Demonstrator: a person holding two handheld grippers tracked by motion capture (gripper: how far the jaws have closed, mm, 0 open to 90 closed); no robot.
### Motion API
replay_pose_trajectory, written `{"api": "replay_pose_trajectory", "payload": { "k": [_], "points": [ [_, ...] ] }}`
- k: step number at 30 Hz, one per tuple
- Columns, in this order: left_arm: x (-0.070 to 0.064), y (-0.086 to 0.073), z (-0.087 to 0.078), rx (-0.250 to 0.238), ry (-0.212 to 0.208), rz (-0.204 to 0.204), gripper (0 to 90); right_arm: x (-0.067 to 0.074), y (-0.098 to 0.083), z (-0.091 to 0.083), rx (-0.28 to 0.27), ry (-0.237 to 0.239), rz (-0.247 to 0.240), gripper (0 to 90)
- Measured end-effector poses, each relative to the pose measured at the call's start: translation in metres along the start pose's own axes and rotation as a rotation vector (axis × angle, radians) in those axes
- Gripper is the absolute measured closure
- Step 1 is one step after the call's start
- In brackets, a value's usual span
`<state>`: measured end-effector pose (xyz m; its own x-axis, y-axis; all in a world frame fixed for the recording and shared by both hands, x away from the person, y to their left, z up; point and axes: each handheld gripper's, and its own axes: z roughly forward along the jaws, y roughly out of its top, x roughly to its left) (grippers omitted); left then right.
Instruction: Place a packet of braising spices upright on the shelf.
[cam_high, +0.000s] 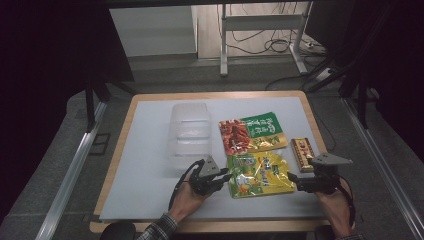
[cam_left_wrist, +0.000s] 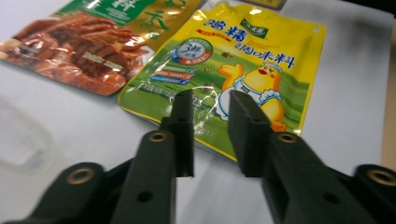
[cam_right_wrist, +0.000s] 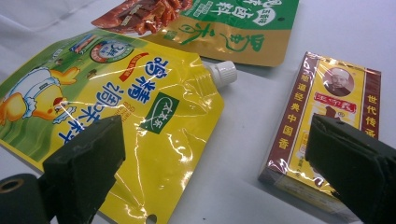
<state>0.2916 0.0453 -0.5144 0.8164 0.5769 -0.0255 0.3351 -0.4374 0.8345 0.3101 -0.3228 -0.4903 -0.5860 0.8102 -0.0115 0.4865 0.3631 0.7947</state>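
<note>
- I see a glossy yellow plastic spout pouch (cam_high: 260, 174) printed with a cartoon chick and a green field; its film is crinkled and catches the light, and a ribbed white screw cap (cam_right_wrist: 223, 73) sticks out of one corner.
- It lies flat on the near half of the table, between my two grippers.
- Just beyond it lies a shiny red-and-green foil packet (cam_high: 252, 132) with a picture of braised meat; the two packs' edges meet or nearly meet.
- To the right of the pouch sits a small maroon-and-yellow cardboard box (cam_high: 302, 153) wrapped in clear cellophane, long and flat.
- Further left stands a clear plastic lidded tub (cam_high: 189, 132) with rounded corners, its walls frosted and pale.
- My left gripper (cam_high: 224, 178) has matte black blocky jaws with brass-ringed screw holes. In the left gripper view they stand close together with a narrow gap, right over the pouch's near edge; I cannot tell for certain whether the film sits between the pads, and they do not visibly press it.
- My right gripper (cam_high: 292, 178) has its jaws spread wide, one pad over the pouch's lower corner, the other in front of the box, gripping nothing.
- The surface is a smooth white sheet (cam_high: 150, 165) on a light wooden table (cam_high: 117, 150).
- Around it is grey carpeted floor, metal rails, dark curtains, and cables beneath a white frame at the back.
</note>
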Motion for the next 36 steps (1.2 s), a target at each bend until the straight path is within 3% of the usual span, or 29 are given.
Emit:
{"api": "replay_pose_trajectory", "payload": {
  "k": [6, 17, 20, 21, 22, 23, 29, 36],
  "points": [
    [0.001, -0.001, 0.014, 0.031, -0.019, 0.004, 86.9, 0.0, 0.0, 0.0, 0.003, 0.001, -0.003, 5.1],
    [0.005, -0.003, 0.03, 0.075, -0.03, 0.016, 89.5, 0.001, 0.0, 0.003, 0.029, 0.022, -0.002, 5.1],
    [0.004, -0.003, 0.033, 0.116, -0.01, 0.039, 89.7, 0.001, 0.0, 0.003, 0.029, 0.024, -0.003, 5.1],
    [0.002, -0.008, 0.035, 0.124, 0.017, 0.077, 89.8, 0.002, 0.0, 0.003, 0.031, 0.025, -0.006, 5.1],
    [0.002, -0.008, 0.035, 0.124, 0.017, 0.077, 89.9, 0.002, 0.0, 0.003, 0.031, 0.025, -0.006, 5.1],
    [0.004, -0.009, 0.035, 0.122, 0.008, 0.05, 89.9, 0.002, 0.0, 0.004, 0.033, 0.029, -0.009, 5.1],
    [0.004, -0.009, 0.036, 0.127, 0.012, 0.048, 90.0, 0.004, 0.0, 0.005, 0.037, 0.044, -0.009, 5.1],
    [0.004, -0.009, 0.035, 0.133, 0.015, 0.057, 90.0, 0.007, -0.001, 0.011, 0.068, 0.094, -0.01, 5.1]
  ]
}}
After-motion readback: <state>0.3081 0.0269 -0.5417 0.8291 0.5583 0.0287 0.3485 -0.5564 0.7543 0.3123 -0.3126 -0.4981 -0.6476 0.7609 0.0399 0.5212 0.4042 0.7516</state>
